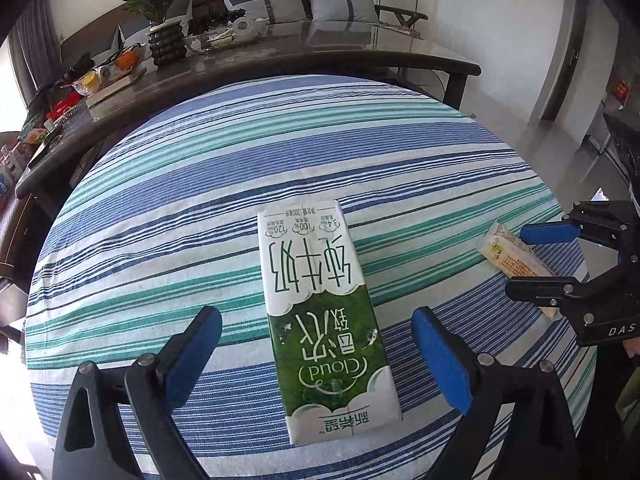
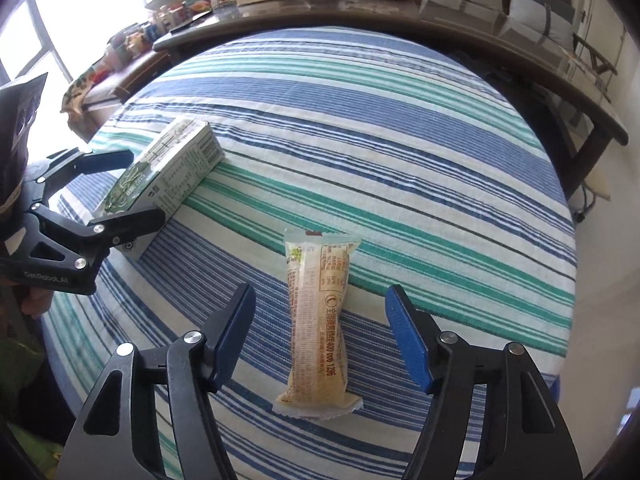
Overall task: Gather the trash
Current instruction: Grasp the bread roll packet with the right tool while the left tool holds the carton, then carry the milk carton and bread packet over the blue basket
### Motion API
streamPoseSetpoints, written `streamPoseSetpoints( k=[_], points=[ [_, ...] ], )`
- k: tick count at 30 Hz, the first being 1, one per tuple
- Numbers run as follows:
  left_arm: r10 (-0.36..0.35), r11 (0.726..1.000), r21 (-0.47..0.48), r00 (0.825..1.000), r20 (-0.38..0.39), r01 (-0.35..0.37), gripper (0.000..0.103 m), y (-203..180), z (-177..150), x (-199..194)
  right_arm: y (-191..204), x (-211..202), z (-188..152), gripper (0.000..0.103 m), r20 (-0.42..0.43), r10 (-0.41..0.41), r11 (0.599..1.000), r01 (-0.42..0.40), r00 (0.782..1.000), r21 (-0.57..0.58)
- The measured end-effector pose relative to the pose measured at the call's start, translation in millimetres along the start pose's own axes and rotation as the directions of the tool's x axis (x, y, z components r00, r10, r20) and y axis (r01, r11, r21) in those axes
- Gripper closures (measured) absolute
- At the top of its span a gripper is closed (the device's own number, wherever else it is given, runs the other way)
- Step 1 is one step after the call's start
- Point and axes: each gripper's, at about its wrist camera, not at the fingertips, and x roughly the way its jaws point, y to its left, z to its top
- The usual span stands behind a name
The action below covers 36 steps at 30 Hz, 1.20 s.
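Left claw (image 1: 316, 364) hanging spread wide above the bench, tilting down, gripping nothing. Blue pads (image 1: 440, 364) standing clear on either side of the milk carton (image 1: 320, 312), no contact showing. Carton lying flat on the striped cloth (image 1: 200, 184), green end nearest the claw, white end pointing toward the far edge.

Right claw (image 2: 320, 344) likewise released, pads (image 2: 408, 344) straddling the snack wrapper (image 2: 316, 320) with gaps on both sides, not pressing on it. Wrapper lying lengthwise between them, crimped end nearest the claw, other end aiming at the far edge of the bench. From the left wrist view, right claw (image 1: 536, 256) showing at the right edge of the bench with the wrapper (image 1: 512, 254) between its fingers. From the right wrist view, left claw (image 2: 132, 184) sitting at the left edge around the carton (image 2: 168, 168), a bit of the person's hand (image 2: 38, 300) gripping the handle below.

Carton and wrapper lying near each other, not touching, both toward the near side of the bench.

Beyond the far edge, dark side table (image 1: 320, 60) running across, carrying a potted plant (image 1: 160, 20), glass dishes and clutter. Grey cushions (image 1: 340, 0) sitting behind that.
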Motion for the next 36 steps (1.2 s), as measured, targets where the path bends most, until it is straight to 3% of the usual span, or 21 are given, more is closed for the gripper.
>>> streamPoseSetpoints(
  k=[2, 3, 4, 5, 7, 12, 17, 22, 27, 33, 36],
  points=[
    [0.005, 1.0, 0.012, 1.0, -0.01, -0.005, 0.026, -0.9, 5.1, 2.5, -0.2, 5.5, 4.1, 0.051, -0.032, 0.0, 1.0, 0.0, 0.999, -0.005],
    [0.006, 1.0, 0.014, 1.0, -0.012, -0.006, 0.03, -1.0, 7.2, 3.0, -0.3, 7.4, 4.9, 0.057, -0.045, -0.003, 1.0, 0.003, 0.999, -0.008],
    [0.005, 1.0, 0.016, 1.0, -0.014, -0.005, 0.04, -0.5, 8.7, 3.9, -0.8, 8.2, 5.8, 0.074, -0.055, -0.004, 1.0, 0.003, 0.998, -0.012],
    [0.002, 1.0, 0.018, 1.0, -0.019, -0.002, 0.049, -0.5, 9.4, 5.6, -0.4, 8.4, 5.8, 0.08, -0.061, -0.003, 1.0, 0.002, 0.998, -0.016],
    [0.001, 1.0, 0.015, 1.0, -0.013, -0.001, 0.051, 1.0, 9.6, 5.5, -1.3, 3.8, 5.0, 0.084, -0.049, -0.004, 1.0, 0.004, 0.999, -0.011],
    [-0.043, 0.999, -0.025, 0.999, 0.019, 0.043, 0.052, 0.3, 6.6, -6.1, -13.5, -17.3, -2.3, 0.085, 0.027, 0.01, 0.999, -0.011, 1.0, 0.046],
    [-0.132, 0.991, -0.009, 0.989, 0.066, 0.132, 0.052, -33.8, 16.4, -32.4, -34.0, -43.9, -12.9, 0.085, 0.108, 0.01, 0.992, -0.024, 0.994, 0.123],
    [-0.239, 0.969, 0.078, 0.967, 0.085, 0.233, 0.052, -105.2, 28.0, -50.8, -74.8, -80.9, -34.5, 0.085, 0.163, -0.043, 0.973, 0.004, 0.986, 0.229],
    [-0.358, 0.927, 0.144, 0.931, 0.068, 0.346, 0.052, -186.5, 40.9, -54.8, -132.8, -110.4, -75.1, 0.085, 0.152, -0.151, 0.933, 0.09, 0.977, 0.348],
    [-0.431, 0.886, 0.191, 0.902, 0.006, 0.422, 0.052, -279.2, 56.2, -33.2, -199.2, -128.2, -129.1, 0.085, 0.111, -0.25, 0.863, 0.169, 0.962, 0.476],
    [-0.443, 0.875, 0.211, 0.896, -0.018, 0.436, 0.052, -319.1, 59.7, -13.8, -229.2, -125.6, -155.7, 0.085, 0.098, -0.267, 0.82, 0.172, 0.959, 0.546]
  ],
)
